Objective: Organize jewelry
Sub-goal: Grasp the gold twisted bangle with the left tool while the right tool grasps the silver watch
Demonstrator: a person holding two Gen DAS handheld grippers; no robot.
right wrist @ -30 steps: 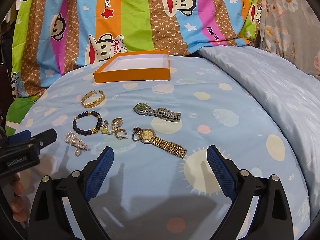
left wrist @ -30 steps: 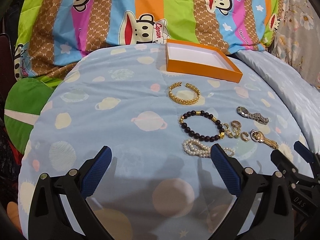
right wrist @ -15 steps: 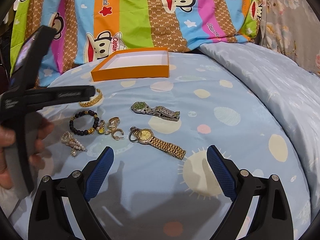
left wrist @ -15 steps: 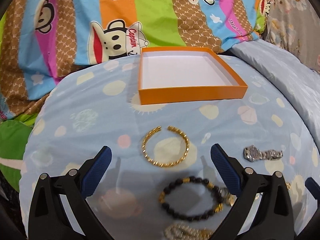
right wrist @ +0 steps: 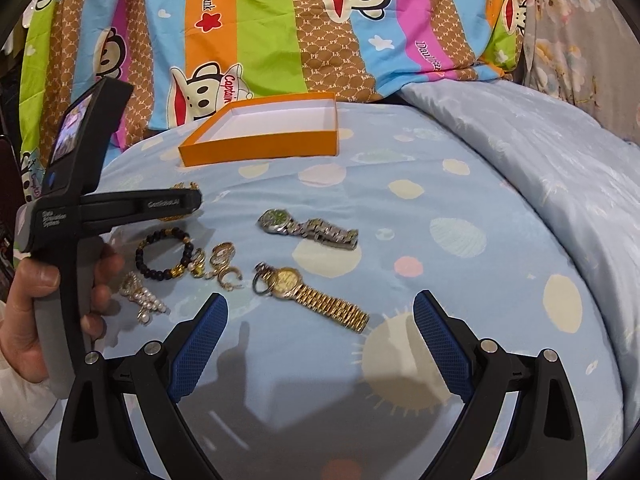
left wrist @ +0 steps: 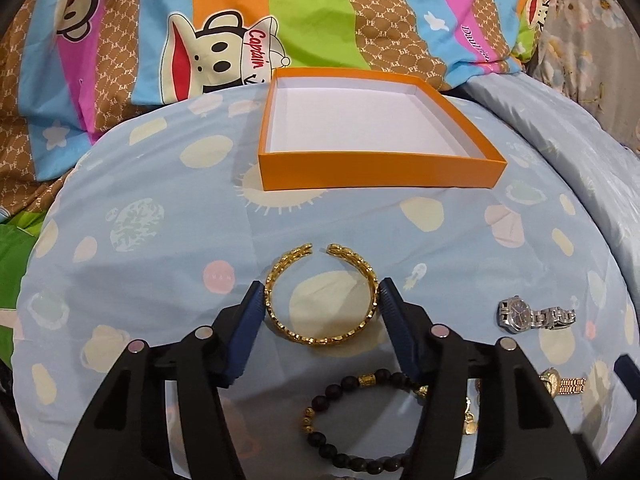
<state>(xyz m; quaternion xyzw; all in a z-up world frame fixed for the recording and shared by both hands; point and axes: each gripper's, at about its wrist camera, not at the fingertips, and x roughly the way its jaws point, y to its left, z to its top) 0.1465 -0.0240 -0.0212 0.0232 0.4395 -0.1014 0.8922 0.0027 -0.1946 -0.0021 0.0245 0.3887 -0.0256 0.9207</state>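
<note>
A gold open bangle (left wrist: 320, 292) lies on the blue bedsheet. My left gripper (left wrist: 320, 300) has closed in on it, with the blue pads touching both sides of the bangle. The empty orange box (left wrist: 376, 172) sits beyond it. A dark bead bracelet (left wrist: 360, 424) lies just behind the left gripper's tips. My right gripper (right wrist: 320, 312) is open and empty, hovering near the gold watch (right wrist: 312, 292). The silver watch (right wrist: 308, 228), rings (right wrist: 220, 264) and pearl strand (right wrist: 144, 300) lie on the sheet.
A striped monkey-print quilt (left wrist: 320, 20) rises behind the box. The sheet rises into a fold at the right (right wrist: 540, 152). The hand holding the left gripper (right wrist: 24, 320) shows at the left of the right wrist view.
My left gripper has moved forward past the bead bracelet to the gold bangle and narrowed its jaws onto it. The right gripper has stayed in place.
</note>
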